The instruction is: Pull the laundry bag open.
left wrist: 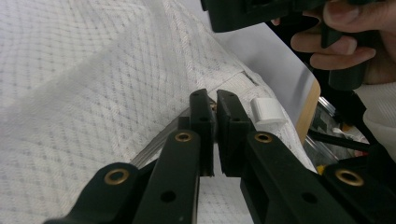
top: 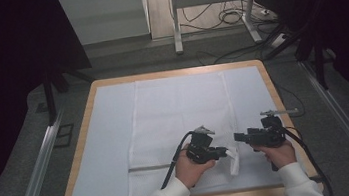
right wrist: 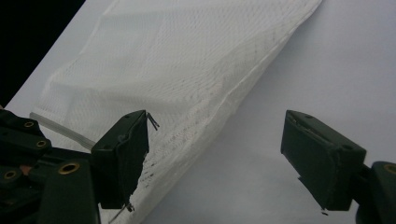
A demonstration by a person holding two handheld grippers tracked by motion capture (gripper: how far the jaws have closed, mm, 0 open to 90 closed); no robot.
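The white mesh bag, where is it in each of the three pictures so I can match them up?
High view: white mesh bag lies flat mid-table, its near right corner pinched by the left gripper.
Left gripper view: it covers the left and centre, under the shut jaws.
Right gripper view: upper left to centre.
Shared landmark: the bag's zipper.

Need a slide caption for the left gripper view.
Left tool shut on the zipper edge of a white mesh bag.
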